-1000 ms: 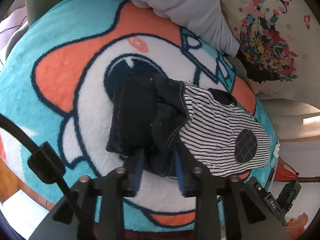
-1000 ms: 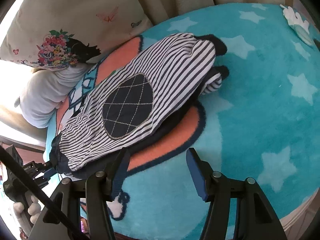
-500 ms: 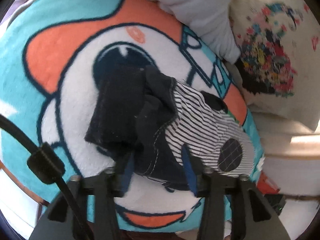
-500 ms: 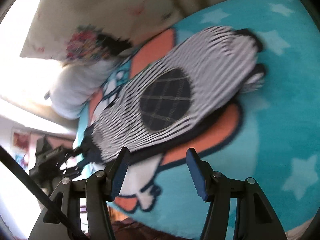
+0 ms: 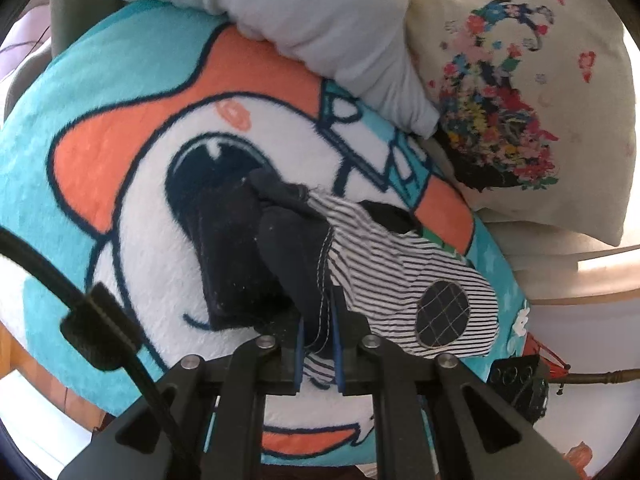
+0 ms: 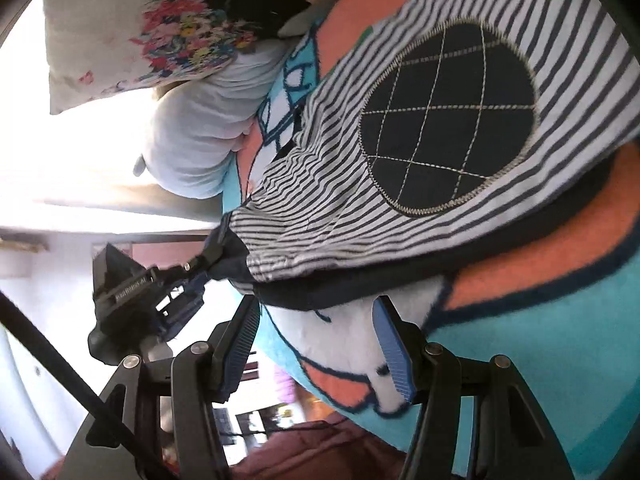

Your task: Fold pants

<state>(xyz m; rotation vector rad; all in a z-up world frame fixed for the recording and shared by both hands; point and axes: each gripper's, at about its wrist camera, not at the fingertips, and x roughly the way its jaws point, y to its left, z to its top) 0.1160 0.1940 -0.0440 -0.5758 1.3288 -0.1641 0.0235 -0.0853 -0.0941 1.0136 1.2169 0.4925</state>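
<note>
The pants (image 5: 384, 276) are small, white with dark stripes, a navy waistband and a round navy quilted knee patch (image 5: 442, 312). They lie folded lengthwise on a plush cartoon blanket (image 5: 132, 128). My left gripper (image 5: 318, 334) is shut on the navy waistband edge. In the right wrist view the pants (image 6: 332, 184) fill the upper right, with the patch (image 6: 448, 120) large. My right gripper (image 6: 316, 344) is open, just below the dark lower edge of the pants, touching nothing. The left gripper (image 6: 200, 270) shows there pinching the waistband corner.
A grey-white pillow (image 5: 320, 28) and a cream floral cushion (image 5: 520, 92) lie at the far side of the blanket. The blanket's edge (image 6: 400, 404) drops off close below my right gripper. Dark gear (image 5: 516, 380) stands beyond the blanket at lower right.
My left gripper has closed on the waistband, which it straddled open before. My right gripper has tilted and moved in close to the pants' lower edge, still open.
</note>
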